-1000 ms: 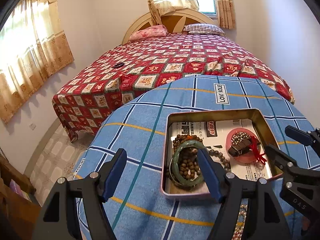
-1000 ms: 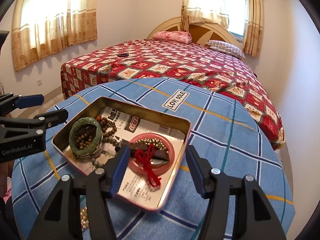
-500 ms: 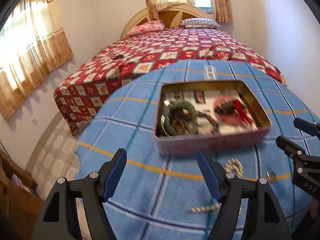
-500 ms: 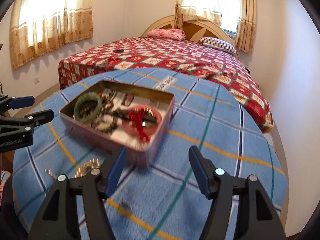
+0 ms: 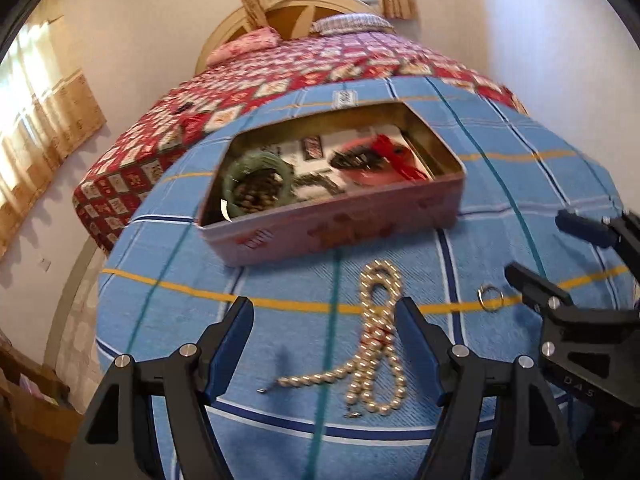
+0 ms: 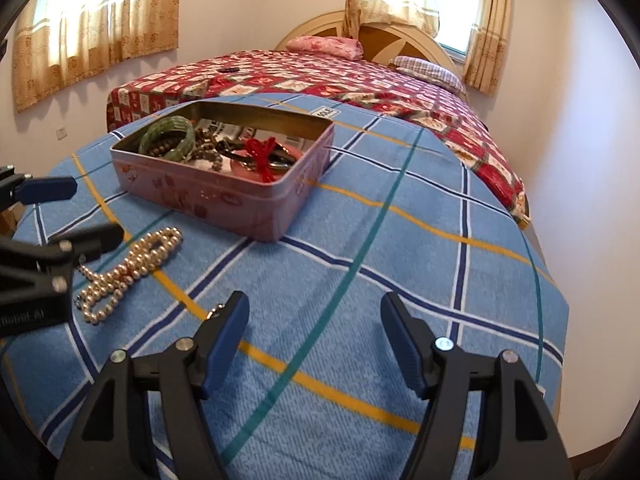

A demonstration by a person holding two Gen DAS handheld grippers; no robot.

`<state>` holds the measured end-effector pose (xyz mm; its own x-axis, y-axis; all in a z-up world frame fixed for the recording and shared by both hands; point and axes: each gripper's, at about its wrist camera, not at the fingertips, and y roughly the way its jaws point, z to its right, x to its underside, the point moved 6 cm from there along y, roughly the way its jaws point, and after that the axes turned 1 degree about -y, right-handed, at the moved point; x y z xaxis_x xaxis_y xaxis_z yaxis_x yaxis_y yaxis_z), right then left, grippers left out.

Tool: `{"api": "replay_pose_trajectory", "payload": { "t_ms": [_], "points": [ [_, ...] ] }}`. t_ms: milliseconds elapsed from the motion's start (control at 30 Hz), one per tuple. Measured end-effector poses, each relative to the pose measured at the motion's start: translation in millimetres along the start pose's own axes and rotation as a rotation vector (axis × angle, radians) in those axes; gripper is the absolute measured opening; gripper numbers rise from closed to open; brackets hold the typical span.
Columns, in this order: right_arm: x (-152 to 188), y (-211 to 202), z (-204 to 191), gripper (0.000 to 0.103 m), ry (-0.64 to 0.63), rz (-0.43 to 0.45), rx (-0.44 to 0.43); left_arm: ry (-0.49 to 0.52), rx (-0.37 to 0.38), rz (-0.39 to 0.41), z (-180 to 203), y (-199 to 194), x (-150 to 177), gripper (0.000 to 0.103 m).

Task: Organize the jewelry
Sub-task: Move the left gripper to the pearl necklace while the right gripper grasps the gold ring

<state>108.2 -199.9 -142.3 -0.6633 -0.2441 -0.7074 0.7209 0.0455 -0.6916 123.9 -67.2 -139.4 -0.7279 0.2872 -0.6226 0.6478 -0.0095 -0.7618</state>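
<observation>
Pearl necklace (image 5: 378, 344) loose on worktop (image 5: 168, 320), just in front of tin (image 5: 340, 228); long axis toward tin. Left tool (image 5: 324, 340) nearer, straddling, wide open, empty. Right tool (image 6: 314, 340) opening, nothing between.

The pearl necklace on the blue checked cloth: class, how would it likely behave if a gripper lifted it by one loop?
The pearl necklace lies in loose twisted loops, so it would probably hang limp. Its smooth round beads may slip between pads. Its free end would likely trail and swing.

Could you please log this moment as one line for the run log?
left tool: open, above pearl necklace | right tool: opening, empty | tin: bangle, beads inside
</observation>
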Motion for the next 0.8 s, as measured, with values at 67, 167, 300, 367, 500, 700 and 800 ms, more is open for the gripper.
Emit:
{"api": "replay_pose_trajectory", "payload": {
  "t_ms": [67, 167, 300, 367, 500, 700, 800],
  "points": [
    [1.7, 0.8, 0.2, 0.07, 0.003, -0.003, 0.007, 0.006, 0.004, -0.009, 2.9, 3.9, 2.2, 0.073],
    [2.0, 0.2, 0.5, 0.07, 0.009, 0.001, 0.014, 0.007, 0.009, -0.04, 3.9, 14.1, 7.1, 0.073],
    [0.9, -4.1, -1.9, 0.074, 0.006, 0.02, 0.011, -0.001, 0.022, -0.042, -0.5, 18.4, 10.0, 0.073],
    [-0.2, -5.2, -4.1, 0.074, 0.002, 0.026, 0.003, -0.019, 0.006, -0.04, -9.5, 20.7, 9.9, 0.074],
    [-1.9, -6.5, -10.2, 0.074, -0.013, 0.036, -0.012, -0.087, -0.036, -0.054, -37.4, 26.4, 11.4, 0.074],
    [-2.4, -4.2, -23.2, 0.074, -0.049, 0.031, -0.036, -0.142, -0.079, -0.052, -63.7, 28.4, 19.3, 0.074],
    [-2.1, -2.2, -29.6, 0.07, -0.071, 0.022, -0.05, -0.137, -0.083, -0.043, -63.1, 27.0, 20.9, 0.073]
  ]
}}
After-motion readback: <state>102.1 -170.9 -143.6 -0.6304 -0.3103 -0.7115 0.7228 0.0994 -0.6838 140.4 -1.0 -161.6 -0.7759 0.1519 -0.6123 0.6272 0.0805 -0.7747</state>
